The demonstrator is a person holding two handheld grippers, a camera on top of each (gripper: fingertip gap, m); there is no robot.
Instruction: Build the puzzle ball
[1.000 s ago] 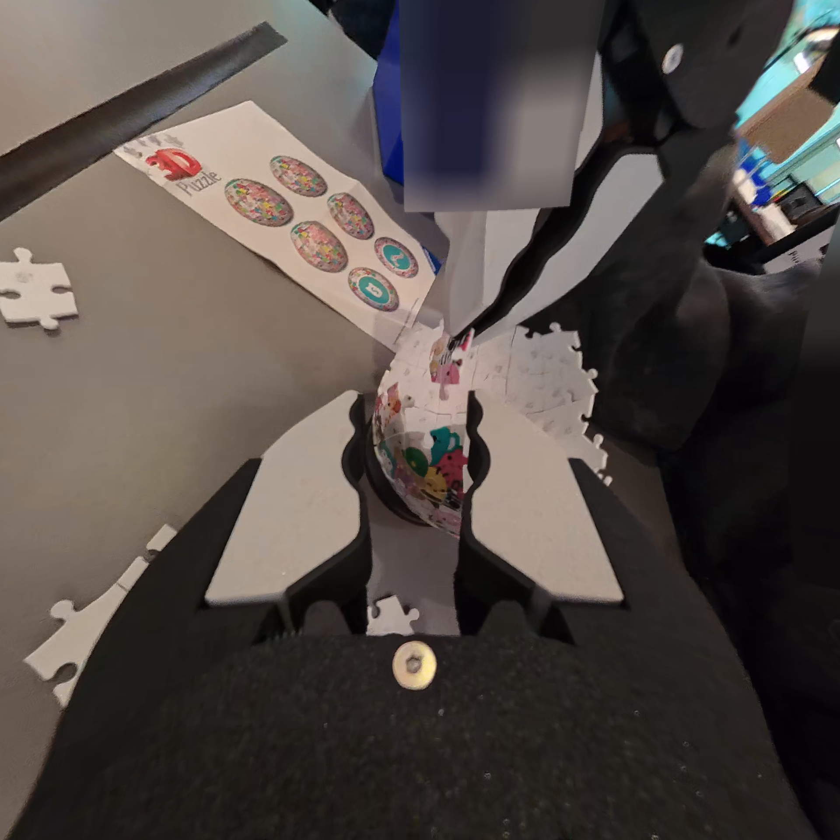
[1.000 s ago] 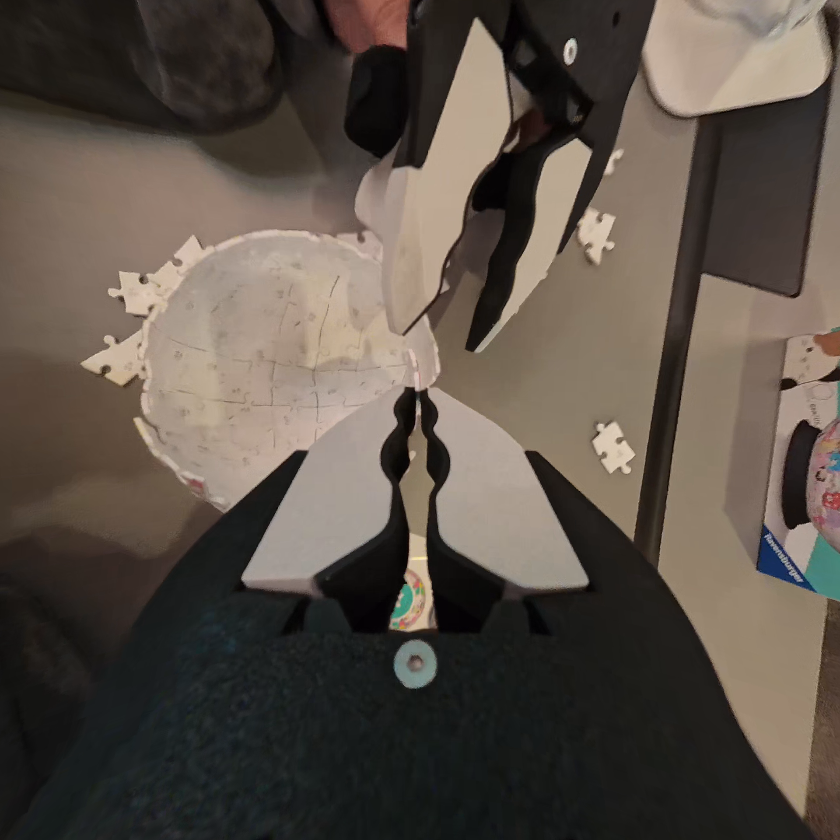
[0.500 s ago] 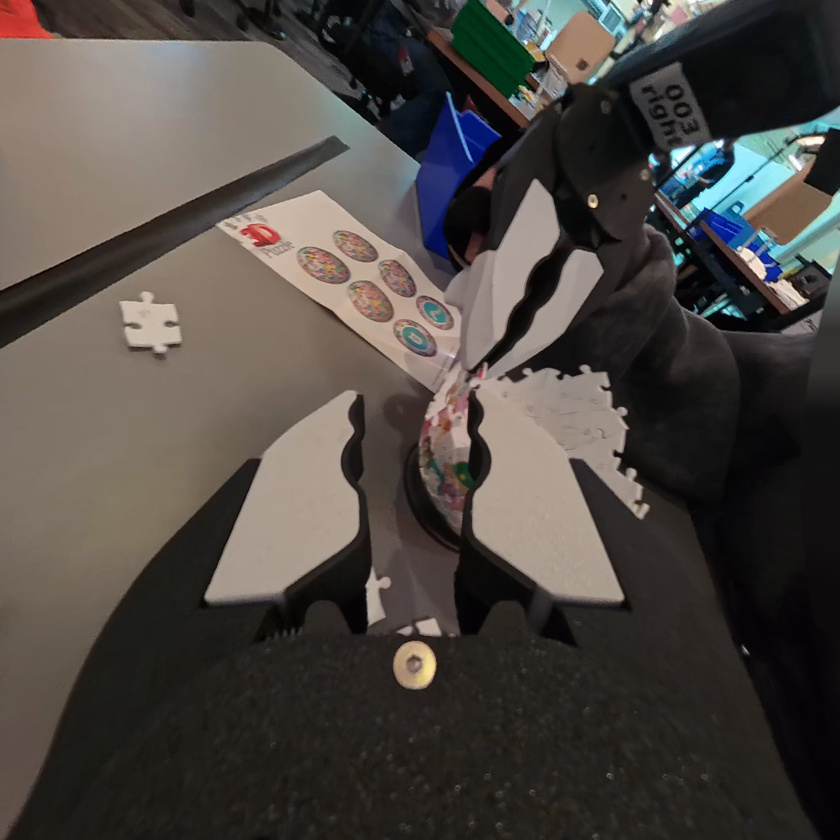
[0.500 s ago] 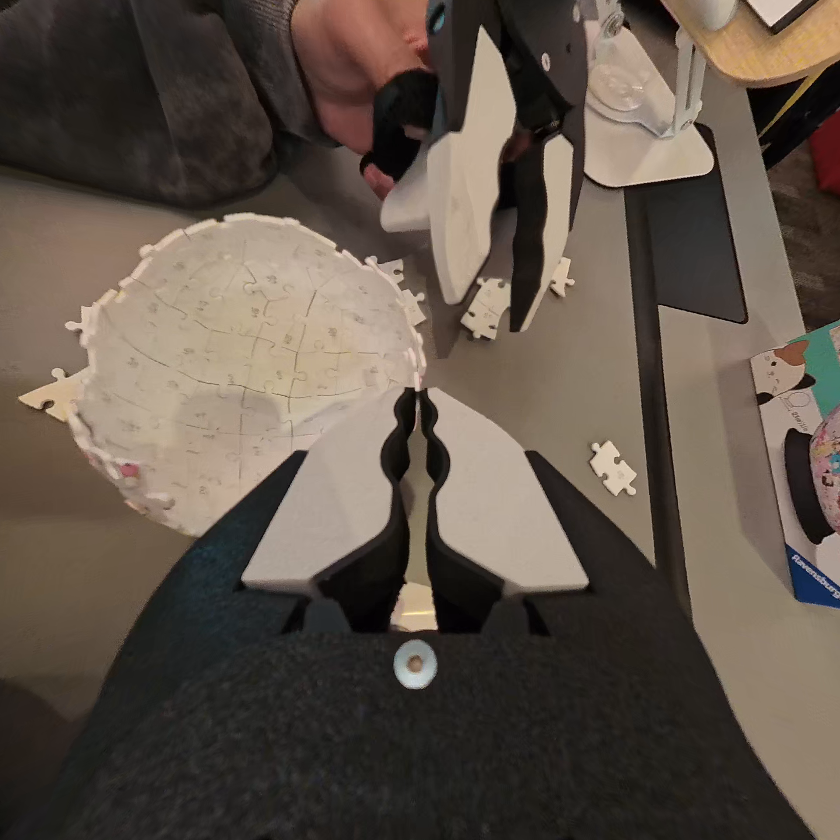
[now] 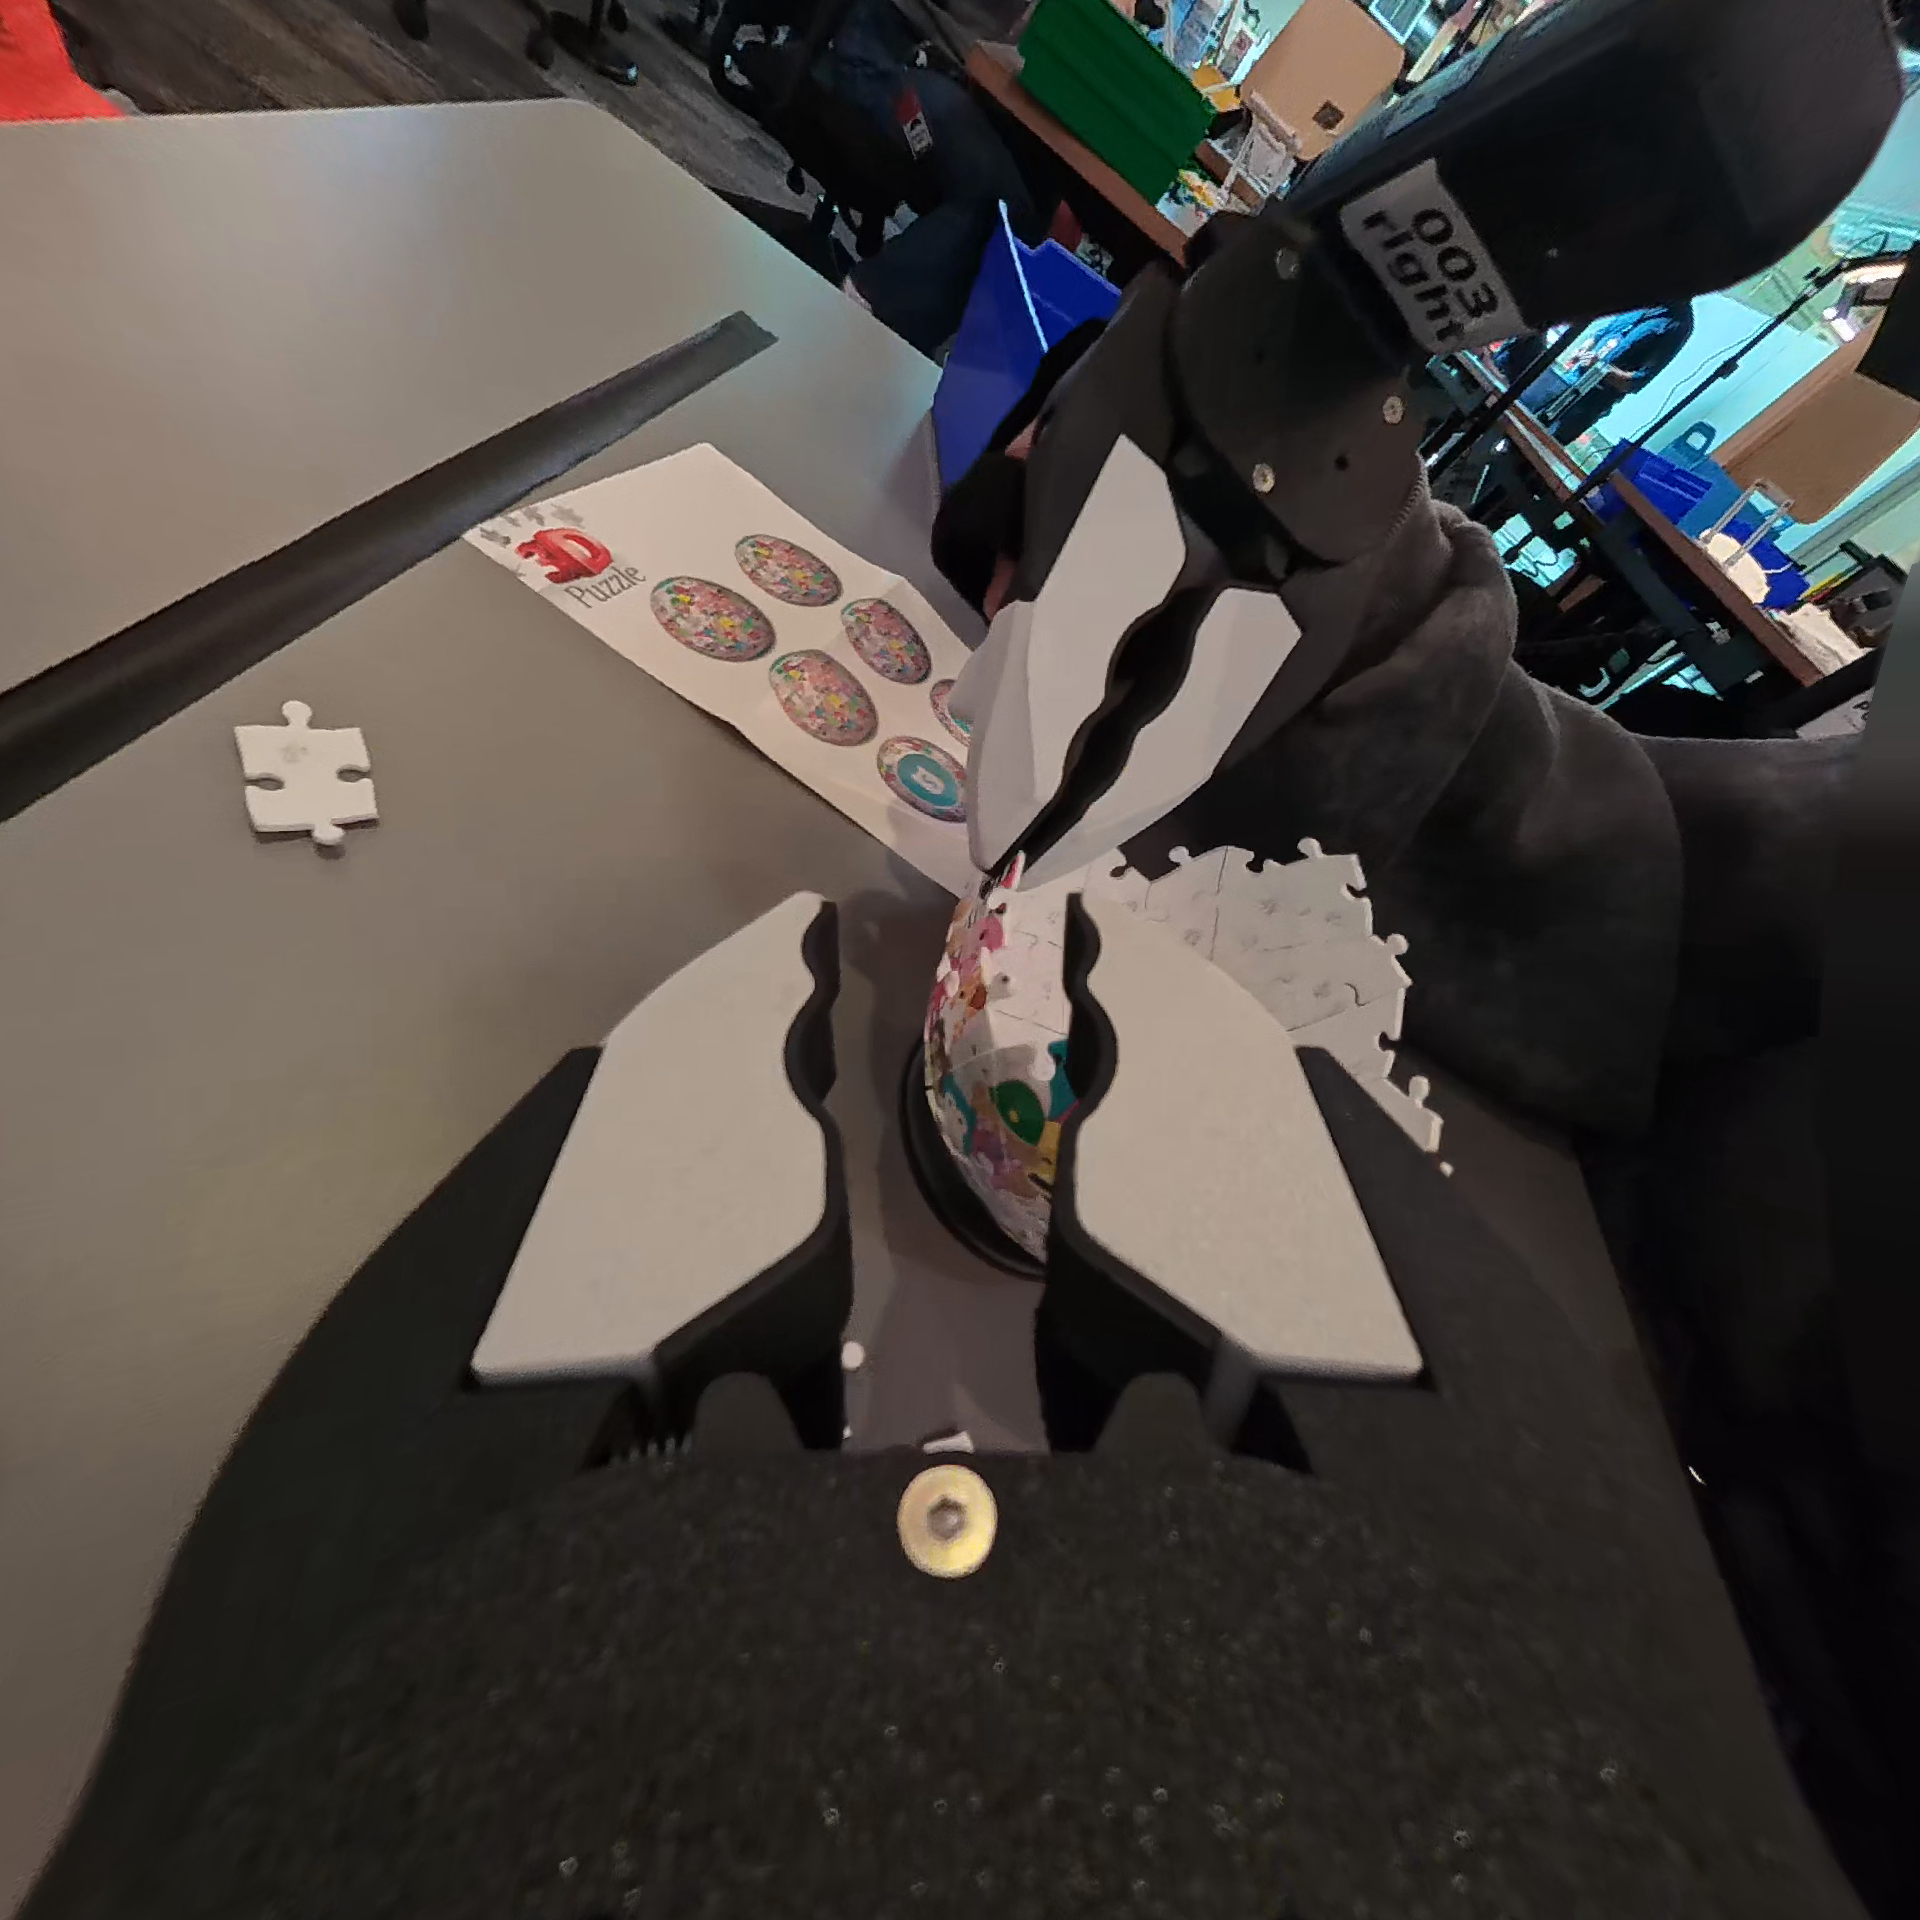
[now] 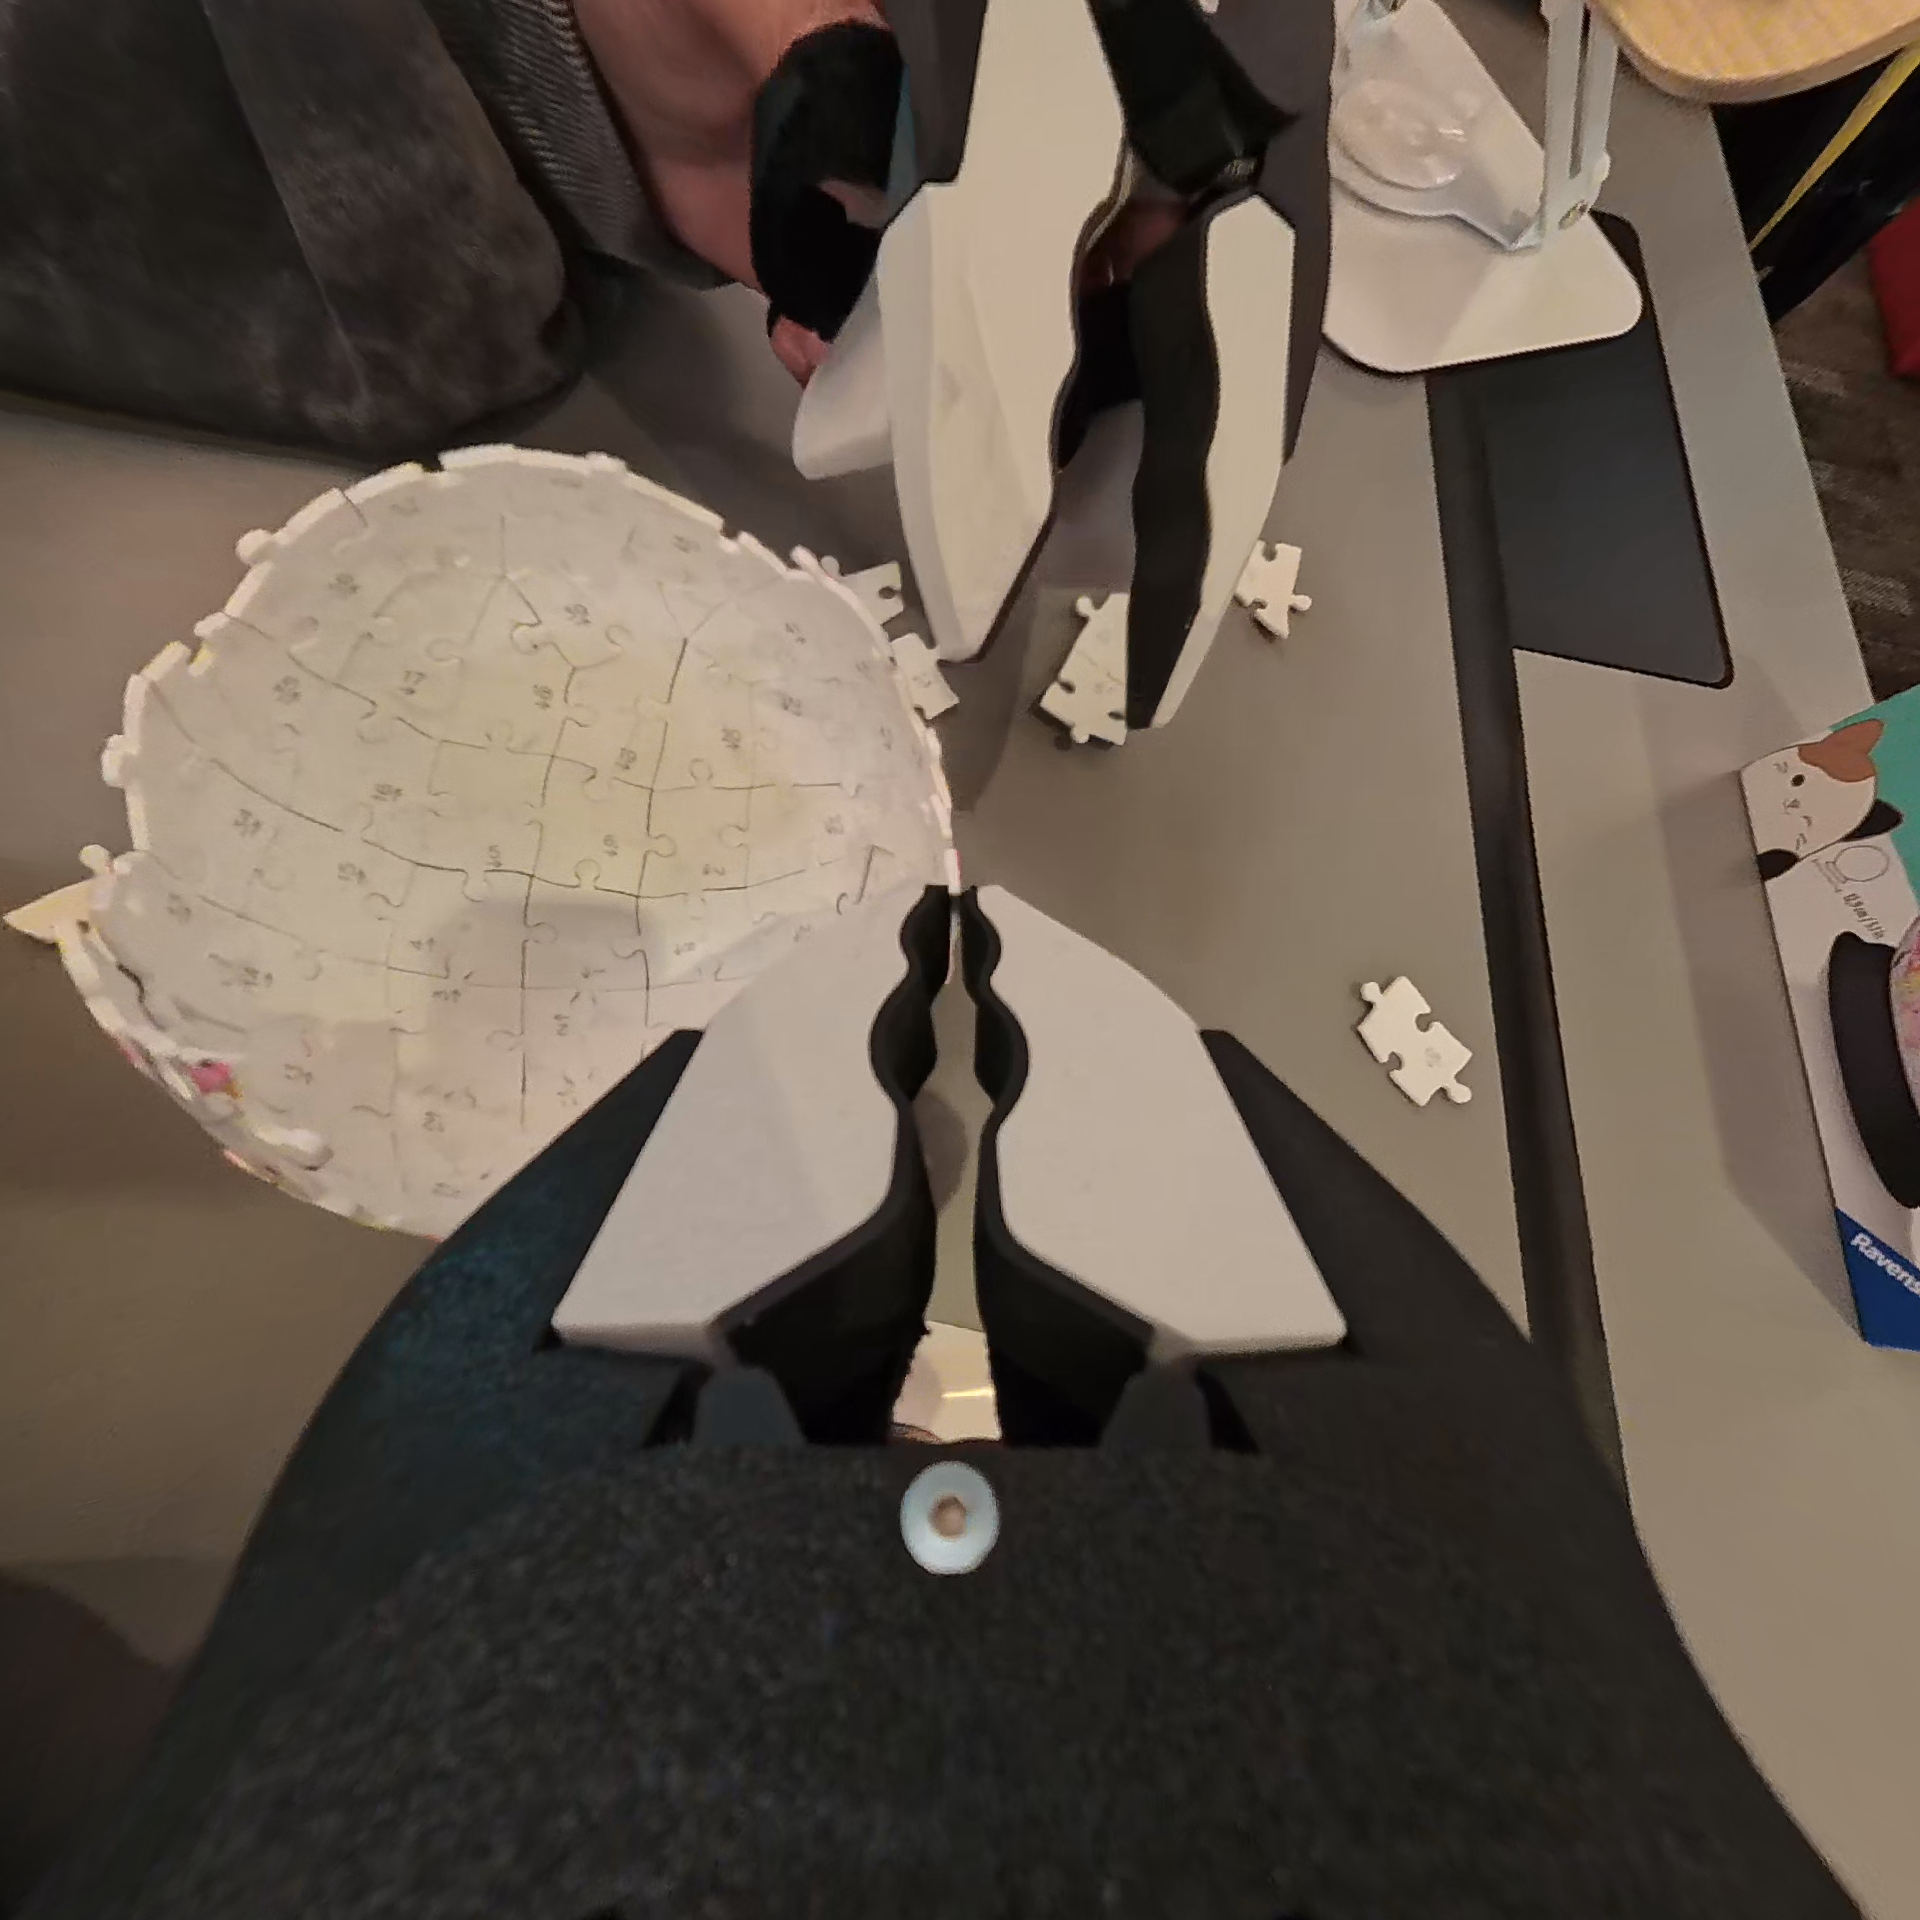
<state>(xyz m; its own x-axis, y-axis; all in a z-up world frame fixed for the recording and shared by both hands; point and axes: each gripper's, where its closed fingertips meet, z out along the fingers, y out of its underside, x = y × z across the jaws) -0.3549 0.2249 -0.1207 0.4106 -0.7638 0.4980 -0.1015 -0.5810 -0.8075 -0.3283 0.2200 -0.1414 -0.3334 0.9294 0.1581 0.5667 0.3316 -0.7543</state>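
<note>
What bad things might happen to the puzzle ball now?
1. The right gripper pinches the thin rim of the half-built puzzle ball. A hard tug might pop joined pieces apart.
2. The ball sits tilted on its black ring stand, so a push could tip it off.
3. The open left gripper hangs just above loose pieces and could knock them away.
</note>
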